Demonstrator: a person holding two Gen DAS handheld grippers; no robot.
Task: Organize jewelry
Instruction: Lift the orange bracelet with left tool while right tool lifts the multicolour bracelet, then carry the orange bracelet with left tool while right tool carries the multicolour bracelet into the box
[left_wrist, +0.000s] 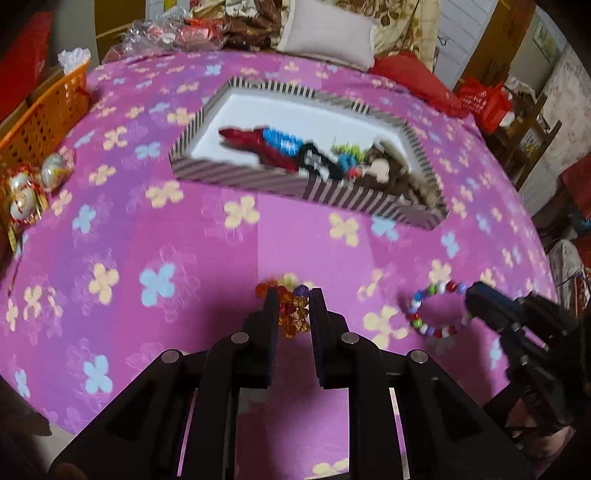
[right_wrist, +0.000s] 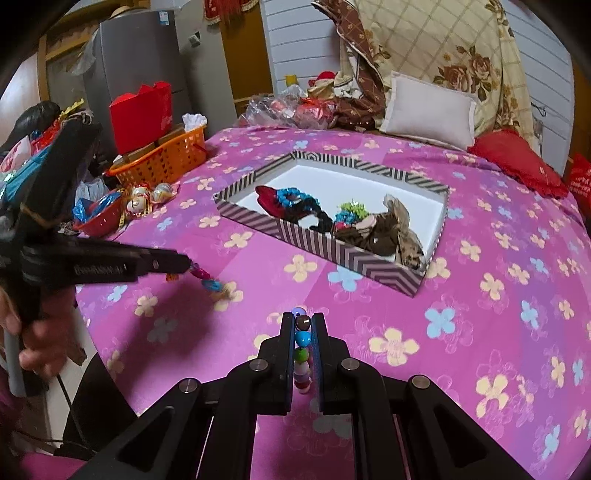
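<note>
My left gripper is shut on an amber bead bracelet and holds it above the pink flowered cloth. It shows from the side in the right wrist view, with the bracelet hanging from its tips. My right gripper is shut on a multicolour bead bracelet. In the left wrist view the right gripper holds that bracelet as a hanging loop. A striped open box lies ahead, holding several bracelets and hair ties.
An orange basket, a red bowl and shiny ornaments stand at the left edge of the cloth. A white pillow and red cushion lie behind the box.
</note>
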